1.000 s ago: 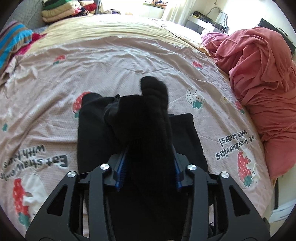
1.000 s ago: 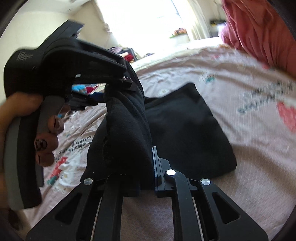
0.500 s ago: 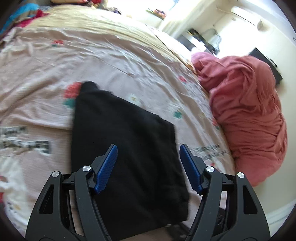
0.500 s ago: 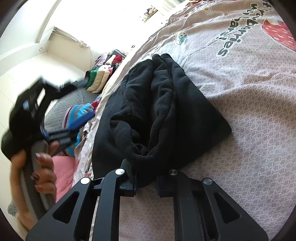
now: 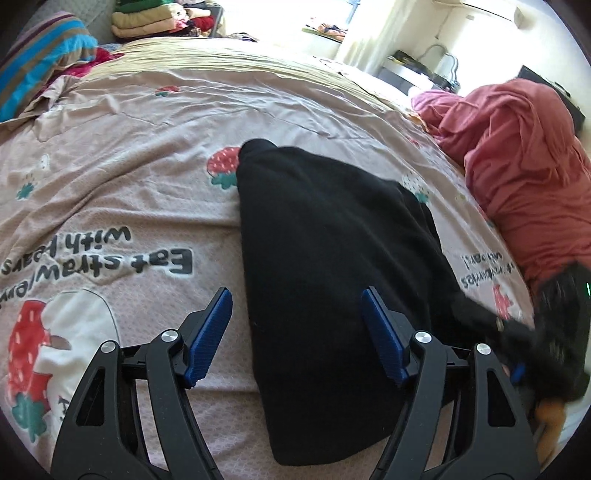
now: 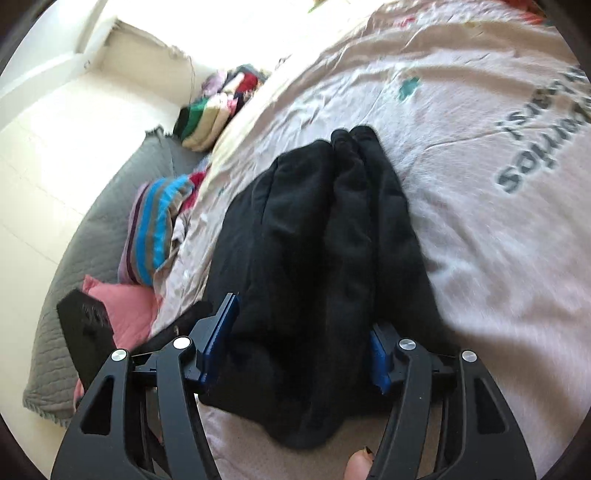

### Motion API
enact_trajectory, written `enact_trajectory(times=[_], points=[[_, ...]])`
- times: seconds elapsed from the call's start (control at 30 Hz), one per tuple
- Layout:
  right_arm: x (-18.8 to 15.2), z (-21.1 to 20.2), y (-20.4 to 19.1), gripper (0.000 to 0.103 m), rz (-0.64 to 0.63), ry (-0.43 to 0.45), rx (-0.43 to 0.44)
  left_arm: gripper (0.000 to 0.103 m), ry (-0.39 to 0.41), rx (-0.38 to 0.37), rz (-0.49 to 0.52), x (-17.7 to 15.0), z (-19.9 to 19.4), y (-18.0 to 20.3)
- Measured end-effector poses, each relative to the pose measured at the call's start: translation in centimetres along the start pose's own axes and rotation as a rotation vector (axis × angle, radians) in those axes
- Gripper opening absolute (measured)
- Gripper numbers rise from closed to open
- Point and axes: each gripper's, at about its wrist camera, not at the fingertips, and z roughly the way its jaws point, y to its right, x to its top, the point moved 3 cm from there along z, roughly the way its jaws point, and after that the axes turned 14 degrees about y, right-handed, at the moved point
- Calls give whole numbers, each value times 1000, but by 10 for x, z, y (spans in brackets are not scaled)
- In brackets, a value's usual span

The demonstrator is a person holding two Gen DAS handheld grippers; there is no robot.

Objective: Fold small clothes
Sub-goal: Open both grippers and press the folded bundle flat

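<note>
A black fleece garment [image 5: 332,266] lies folded over on the strawberry-print bedsheet [image 5: 147,177]. My left gripper [image 5: 297,332] hovers over its near end. Its blue pads [image 5: 210,332] stand wide apart and are still opening, clear of the cloth. In the right wrist view the same garment [image 6: 314,240] shows as thick stacked folds. My right gripper [image 6: 299,347] straddles the near end of those folds. Its jaws are opening, with the cloth between them but loose from the pads [image 6: 218,332]. A fingertip [image 6: 360,463] shows at the bottom edge.
A heap of coral-red bedding [image 5: 517,158] fills the right side of the bed. A striped cloth [image 6: 155,229], a pink cushion [image 6: 125,310] and a grey quilt [image 6: 92,229] lie along the left. Folded clothes [image 5: 147,22] are stacked at the far end.
The left gripper let go of the raised black cloth and opened. The right gripper, shut on the fold's edge until half a second ago, has opened. The garment now rests on the bed.
</note>
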Motion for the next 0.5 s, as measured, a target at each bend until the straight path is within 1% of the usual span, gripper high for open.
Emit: enact_trajectory(times=[0.13, 0.17, 0.2, 0.23, 0.3, 0.4, 0.5], points=[[8, 17, -7, 61, -46, -50, 13, 66, 1, -7, 3, -3, -1, -1], [8, 19, -10, 56, -65, -56, 13, 66, 0, -8, 3, -3, -2, -1], [8, 20, -10, 46, -86, -59, 6, 66, 0, -9, 4, -4, -2, -2], [8, 23, -12, 41, -122, -59, -13, 66, 0, -8, 3, -4, -2, -2], [7, 24, -15, 24, -182, -55, -35, 66, -5, -12, -2, -4, -2, -2], [10, 24, -24, 19, -289, -34, -49, 66, -7, -19, -2, -5, -4, -1], [17, 15, -33, 18, -368, -1, -63, 66, -8, -35, 2, -5, -7, 4]])
